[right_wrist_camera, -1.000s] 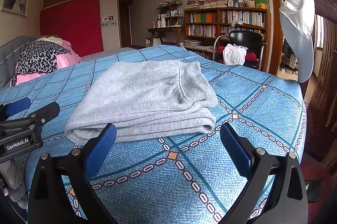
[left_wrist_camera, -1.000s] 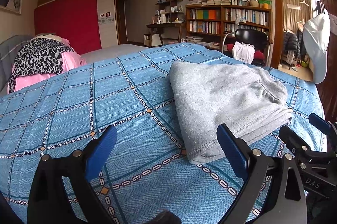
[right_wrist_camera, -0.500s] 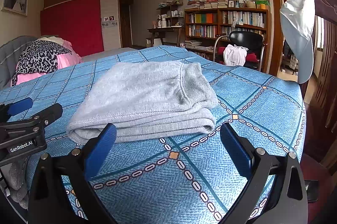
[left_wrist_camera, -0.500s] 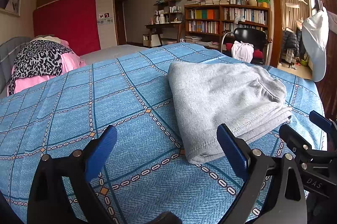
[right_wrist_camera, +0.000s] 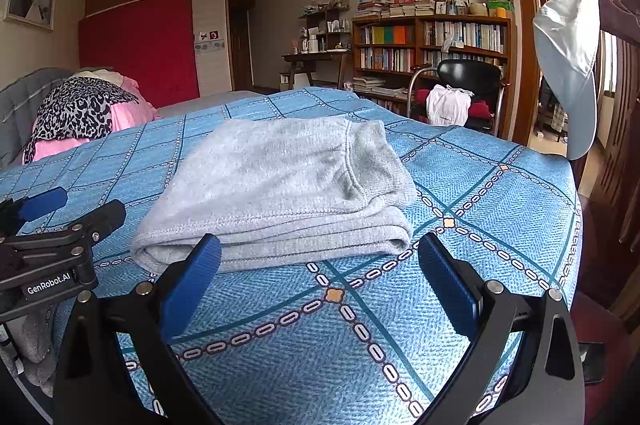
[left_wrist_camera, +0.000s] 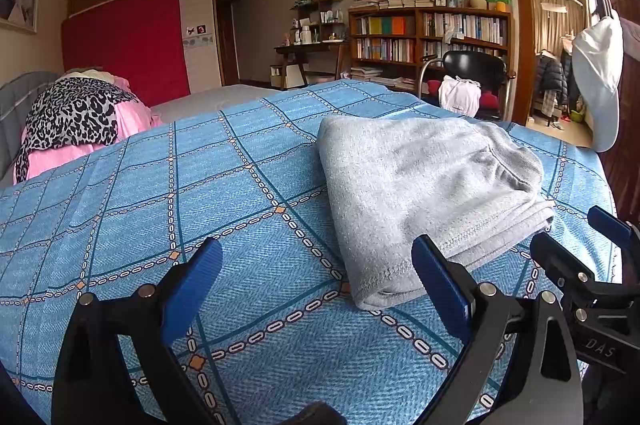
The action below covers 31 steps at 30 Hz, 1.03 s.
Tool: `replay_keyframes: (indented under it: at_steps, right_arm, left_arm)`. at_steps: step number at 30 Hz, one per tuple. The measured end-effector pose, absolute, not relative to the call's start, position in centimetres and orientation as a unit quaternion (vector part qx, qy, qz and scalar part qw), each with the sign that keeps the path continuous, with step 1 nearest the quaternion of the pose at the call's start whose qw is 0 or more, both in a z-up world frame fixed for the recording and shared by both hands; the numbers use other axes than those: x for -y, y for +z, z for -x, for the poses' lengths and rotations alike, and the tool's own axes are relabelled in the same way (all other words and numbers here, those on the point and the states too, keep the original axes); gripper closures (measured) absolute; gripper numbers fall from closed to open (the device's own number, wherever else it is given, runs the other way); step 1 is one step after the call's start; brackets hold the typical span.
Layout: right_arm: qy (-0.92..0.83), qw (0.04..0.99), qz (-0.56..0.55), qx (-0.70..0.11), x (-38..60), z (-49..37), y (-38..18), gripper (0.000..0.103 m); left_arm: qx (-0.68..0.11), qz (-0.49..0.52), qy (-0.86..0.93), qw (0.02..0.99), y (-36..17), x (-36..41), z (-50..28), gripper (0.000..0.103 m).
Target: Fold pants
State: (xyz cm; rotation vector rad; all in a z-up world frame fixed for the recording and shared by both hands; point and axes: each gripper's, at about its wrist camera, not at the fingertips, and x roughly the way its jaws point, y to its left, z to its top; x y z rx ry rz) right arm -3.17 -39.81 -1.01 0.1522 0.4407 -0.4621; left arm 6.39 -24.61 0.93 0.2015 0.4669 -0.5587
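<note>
Grey sweatpants (left_wrist_camera: 424, 185) (right_wrist_camera: 280, 189) lie folded into a thick rectangular stack on the blue patterned bedspread (left_wrist_camera: 200, 205) (right_wrist_camera: 500, 209). My left gripper (left_wrist_camera: 316, 265) hovers open just short of the stack's near left corner, nothing between its blue pads. My right gripper (right_wrist_camera: 318, 259) is open too, a little in front of the stack's folded near edge, holding nothing. Each gripper shows at the edge of the other's view: the right gripper (left_wrist_camera: 576, 237) at the far right, the left gripper (right_wrist_camera: 76, 205) at the far left.
A leopard-print cloth over pink bedding (left_wrist_camera: 76, 117) lies at the head of the bed. A bookshelf (right_wrist_camera: 432, 45), a desk and a black chair (right_wrist_camera: 468, 85) with a white garment stand behind. A white cap (right_wrist_camera: 568, 65) hangs by the doorway at right, near the bed's edge.
Both grippers have drawn back slightly and stayed open. The folded pants have not moved.
</note>
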Motion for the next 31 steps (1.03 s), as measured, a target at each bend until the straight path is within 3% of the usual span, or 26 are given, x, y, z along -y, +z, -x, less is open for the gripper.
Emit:
replay_keyframes:
  at_steps: [31]
  right_arm:
    - [-0.217, 0.946, -0.080, -0.227, 39.6, 2.5, -1.7, 0.003]
  left_arm:
    - [-0.238, -0.105, -0.277, 0.925, 0.5, 24.3, -7.2, 0.008]
